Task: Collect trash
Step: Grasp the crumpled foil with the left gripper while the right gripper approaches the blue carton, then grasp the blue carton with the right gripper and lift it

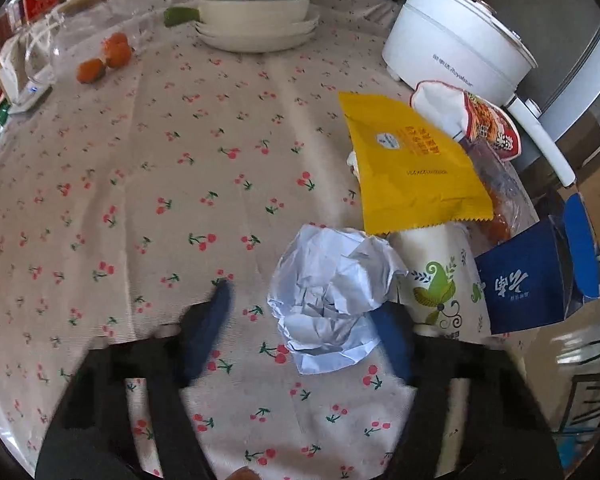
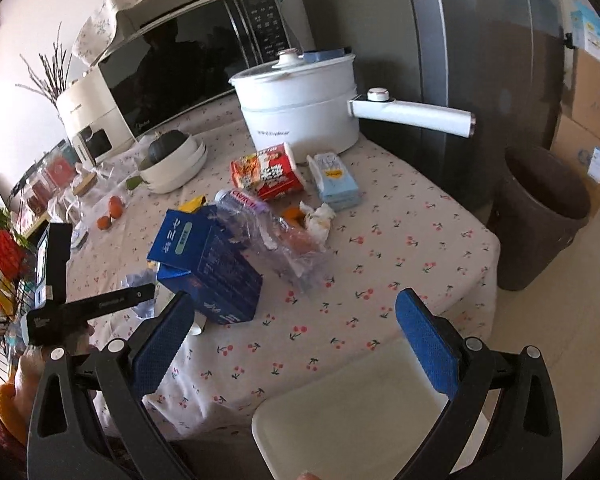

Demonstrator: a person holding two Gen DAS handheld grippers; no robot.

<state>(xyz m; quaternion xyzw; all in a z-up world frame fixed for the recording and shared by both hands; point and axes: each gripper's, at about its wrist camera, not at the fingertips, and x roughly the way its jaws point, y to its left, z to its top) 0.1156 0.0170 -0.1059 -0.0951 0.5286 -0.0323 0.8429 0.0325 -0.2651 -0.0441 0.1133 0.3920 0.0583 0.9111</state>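
The left tongs (image 1: 304, 320), half open, straddle the crumpled paper (image 1: 332, 296) on the table (image 1: 140, 160), its right pad touching and left pad apart, while the right tongs (image 2: 300, 332) hang wide and empty, farther away.

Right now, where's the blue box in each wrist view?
Left wrist: blue box at the right edge, upright, beside the paper cup, right of the crumpled paper.
Right wrist: blue box left of centre, on its side, in front of the clear plastic bag.
Shared landmark: white pot at the table's far side.
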